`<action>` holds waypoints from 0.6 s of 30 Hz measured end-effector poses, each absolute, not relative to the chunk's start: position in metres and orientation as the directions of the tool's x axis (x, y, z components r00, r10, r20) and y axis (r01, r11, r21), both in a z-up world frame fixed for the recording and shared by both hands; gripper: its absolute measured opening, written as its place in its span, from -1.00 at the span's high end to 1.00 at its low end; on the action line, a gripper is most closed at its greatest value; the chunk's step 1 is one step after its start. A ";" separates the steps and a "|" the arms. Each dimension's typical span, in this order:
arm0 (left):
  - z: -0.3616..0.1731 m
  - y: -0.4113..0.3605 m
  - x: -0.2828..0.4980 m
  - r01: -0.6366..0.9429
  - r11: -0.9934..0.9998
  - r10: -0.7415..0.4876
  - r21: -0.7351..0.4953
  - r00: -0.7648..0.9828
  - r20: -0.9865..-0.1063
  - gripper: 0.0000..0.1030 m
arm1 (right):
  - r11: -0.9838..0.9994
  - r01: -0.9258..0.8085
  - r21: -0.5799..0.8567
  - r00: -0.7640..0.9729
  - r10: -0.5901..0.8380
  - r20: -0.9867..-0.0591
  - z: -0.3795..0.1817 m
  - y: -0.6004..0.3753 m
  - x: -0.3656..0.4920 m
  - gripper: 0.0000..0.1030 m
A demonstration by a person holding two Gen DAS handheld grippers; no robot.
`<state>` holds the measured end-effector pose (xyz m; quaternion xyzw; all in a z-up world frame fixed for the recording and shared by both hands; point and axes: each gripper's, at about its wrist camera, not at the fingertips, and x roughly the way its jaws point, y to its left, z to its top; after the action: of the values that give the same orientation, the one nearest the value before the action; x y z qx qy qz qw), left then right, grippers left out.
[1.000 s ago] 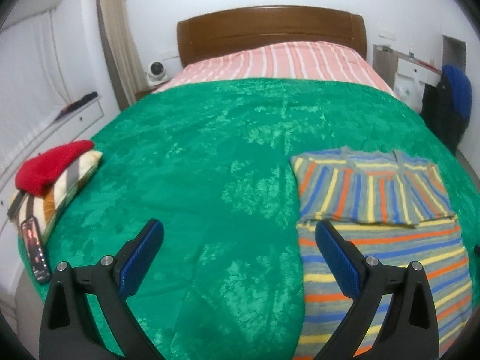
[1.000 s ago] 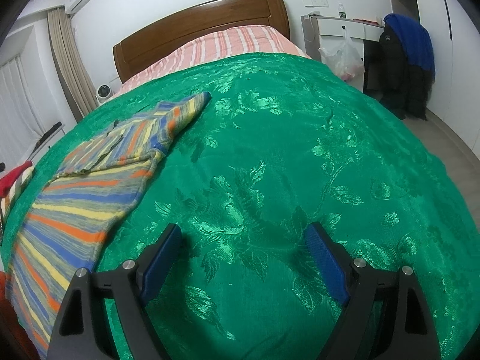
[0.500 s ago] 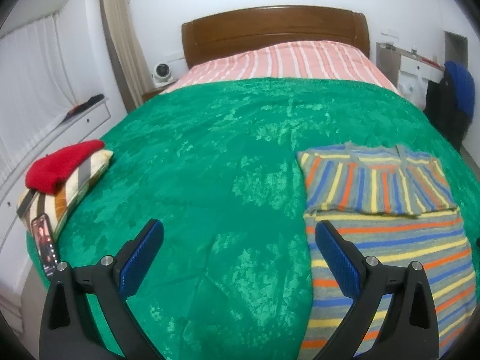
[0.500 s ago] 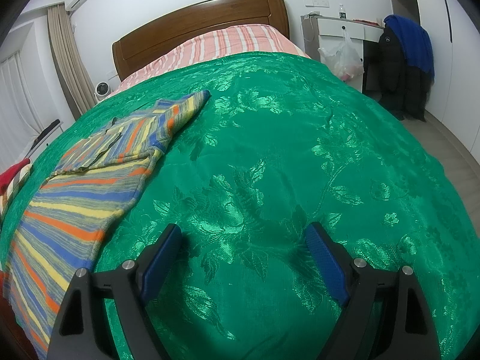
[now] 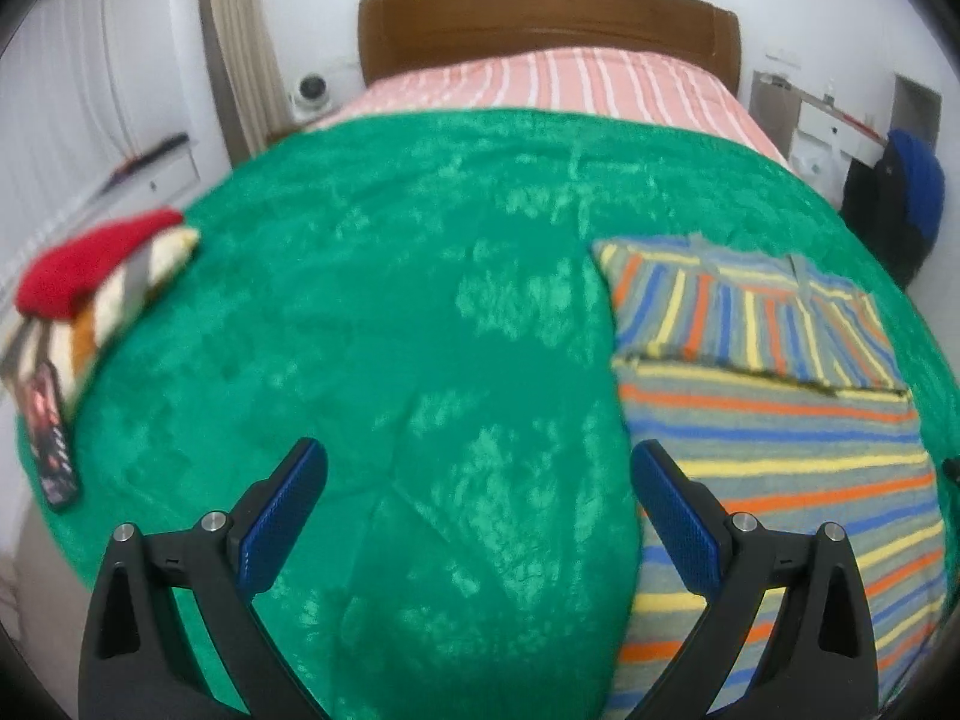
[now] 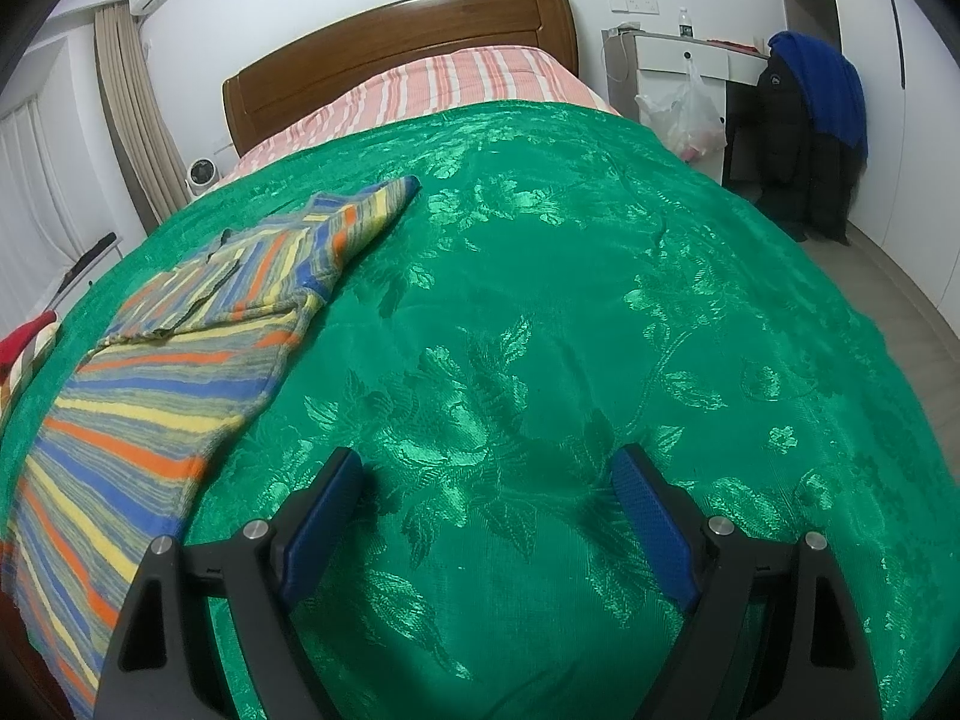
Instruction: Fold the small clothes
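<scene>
Left wrist: striped garment point(image 5: 774, 420) (half-folded) on bedspread point(image 5: 420, 312)

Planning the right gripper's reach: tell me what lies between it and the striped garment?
Only bare green bedspread, seen in the right wrist view.

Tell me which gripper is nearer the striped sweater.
Left. The left gripper hangs open at the striped sweater's edge, one finger over its stripes. The right gripper hangs open over bare green bedspread, apart from the sweater off to its left.
</scene>
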<state>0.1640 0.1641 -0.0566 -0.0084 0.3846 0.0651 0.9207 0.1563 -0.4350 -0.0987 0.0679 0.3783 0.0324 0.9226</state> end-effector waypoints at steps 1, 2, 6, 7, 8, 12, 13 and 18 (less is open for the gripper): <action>-0.065 0.172 0.169 -0.126 0.992 0.104 0.023 0.687 -0.719 -0.96 | 0.991 -0.002 0.131 0.702 0.095 -0.706 -0.097 -0.433 0.158 -0.65; -0.070 0.177 0.173 -0.130 0.991 0.103 0.018 0.684 -0.722 -0.96 | 0.995 0.012 0.101 0.687 0.065 -0.724 -0.092 -0.429 0.160 -0.65; -0.092 0.198 0.205 -0.197 0.980 0.150 0.017 0.687 -0.711 -0.96 | 0.997 0.028 0.071 0.690 0.032 -0.723 -0.067 -0.416 0.167 -0.71; -0.098 0.200 0.212 -0.199 0.980 0.150 0.015 0.686 -0.712 -0.96 | 0.997 0.015 0.069 0.687 0.040 -0.725 -0.061 -0.410 0.174 -0.77; -0.108 0.202 0.223 -0.198 0.980 0.149 0.017 0.675 -0.722 -0.96 | 0.998 0.008 0.069 0.684 0.045 -0.728 -0.060 -0.407 0.179 -0.90; -0.156 0.211 0.237 -0.199 0.980 0.124 0.001 0.607 -0.785 -0.99 | 0.999 -0.018 0.044 0.556 0.047 -0.830 -0.099 -0.388 0.212 -1.00; -0.155 0.212 0.231 -0.199 0.980 0.115 -0.017 0.633 -0.765 -0.99 | 1.000 -0.022 -0.003 0.551 0.009 -0.834 -0.108 -0.384 0.213 -1.00; -0.154 0.215 0.223 -0.209 0.977 0.102 -0.047 0.647 -0.756 -0.99 | 0.998 -0.017 -0.067 0.591 -0.044 -0.805 -0.104 -0.377 0.202 -1.00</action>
<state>0.2235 0.2153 -0.1537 -0.0653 0.4113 0.0860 0.9051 0.2022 -0.3772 -0.1038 -0.0336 0.4521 -0.0077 0.8913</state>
